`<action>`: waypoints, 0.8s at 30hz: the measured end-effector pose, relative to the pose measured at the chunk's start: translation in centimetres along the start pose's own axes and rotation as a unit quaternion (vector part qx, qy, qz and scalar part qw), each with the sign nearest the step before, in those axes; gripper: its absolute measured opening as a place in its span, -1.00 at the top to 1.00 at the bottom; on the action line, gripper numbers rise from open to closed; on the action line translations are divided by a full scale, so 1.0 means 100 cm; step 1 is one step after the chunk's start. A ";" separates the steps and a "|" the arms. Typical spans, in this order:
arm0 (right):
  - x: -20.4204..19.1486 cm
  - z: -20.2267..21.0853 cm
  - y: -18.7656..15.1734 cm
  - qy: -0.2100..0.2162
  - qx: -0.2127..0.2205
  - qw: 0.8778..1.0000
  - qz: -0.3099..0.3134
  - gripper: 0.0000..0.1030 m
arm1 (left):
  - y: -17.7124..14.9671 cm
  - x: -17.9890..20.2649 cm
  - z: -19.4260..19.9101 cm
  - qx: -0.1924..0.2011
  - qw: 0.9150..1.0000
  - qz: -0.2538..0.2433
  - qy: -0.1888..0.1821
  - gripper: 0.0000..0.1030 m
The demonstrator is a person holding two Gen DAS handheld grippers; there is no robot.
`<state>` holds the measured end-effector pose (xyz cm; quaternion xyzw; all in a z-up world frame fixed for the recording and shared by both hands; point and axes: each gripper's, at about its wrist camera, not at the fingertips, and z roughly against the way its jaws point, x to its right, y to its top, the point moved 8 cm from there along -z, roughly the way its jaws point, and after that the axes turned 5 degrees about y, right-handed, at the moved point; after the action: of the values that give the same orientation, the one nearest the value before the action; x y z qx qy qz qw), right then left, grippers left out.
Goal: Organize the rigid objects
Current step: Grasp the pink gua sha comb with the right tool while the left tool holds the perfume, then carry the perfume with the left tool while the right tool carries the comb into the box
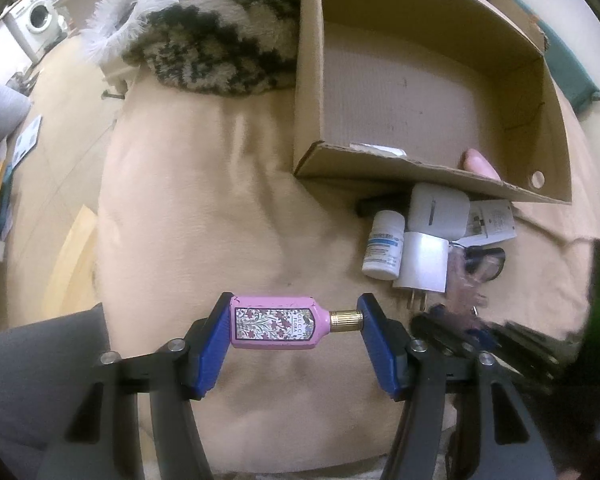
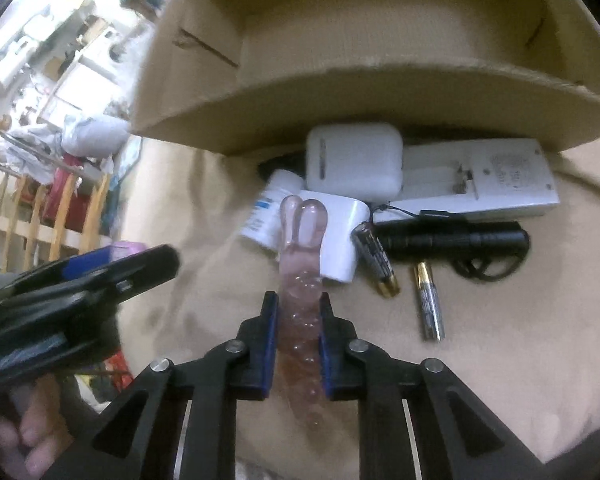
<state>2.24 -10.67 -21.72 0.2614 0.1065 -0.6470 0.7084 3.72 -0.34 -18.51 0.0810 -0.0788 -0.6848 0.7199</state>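
a beige, softly creased cloth surface (image 1: 204, 184) carries an open brown cardboard box (image 1: 432, 92) at the far side, with a fringed grey-and-dark woven blanket (image 1: 204, 40) beside it and a cluttered room blurred beyond. before the box's near wall lie a white plastic pill bottle with a blue label (image 1: 383, 245), a white plug-in charger block (image 1: 423, 267), a rounded white case (image 1: 438, 211), a black cylindrical torch (image 2: 456, 239) and two loose gold-tipped batteries (image 2: 428, 300).

your left gripper (image 1: 296, 322) is clenched on a pink rectangular perfume bottle with a floral label and gold cap (image 1: 278, 323), gripped end to end: one pad on the base, the other on the cap tip, above the cloth. judge it glass, stiff, fairly heavy and smooth; an end-on hold may let it pivot or slip, so its flat sides would seat better.

your right gripper (image 2: 298, 320) is closed narrowly on a translucent pink rabbit-eared stick (image 2: 302, 280), its ears pointing toward the box. it looks rigid, light, glossy and possibly brittle; the pads sit on the bumpy shaft, which should resist sliding.
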 end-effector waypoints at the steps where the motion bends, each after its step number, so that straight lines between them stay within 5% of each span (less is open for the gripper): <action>1: 0.000 0.008 -0.002 0.006 0.008 1.000 -0.006 0.65 | 0.000 0.000 0.000 0.001 1.000 0.001 0.001 -0.13; 14: 0.008 0.062 0.001 0.008 0.064 0.998 -0.015 0.65 | 0.003 -0.005 0.008 0.020 0.999 -0.002 0.026 -0.13; 24: 0.001 0.112 0.037 0.031 0.130 0.991 -0.004 0.65 | 0.031 -0.013 0.044 0.092 0.994 0.022 0.047 -0.13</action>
<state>3.71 -16.30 -11.50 0.3707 0.0443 -0.6499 0.6620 5.67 1.11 -13.50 0.1771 -0.1093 -0.6542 0.7271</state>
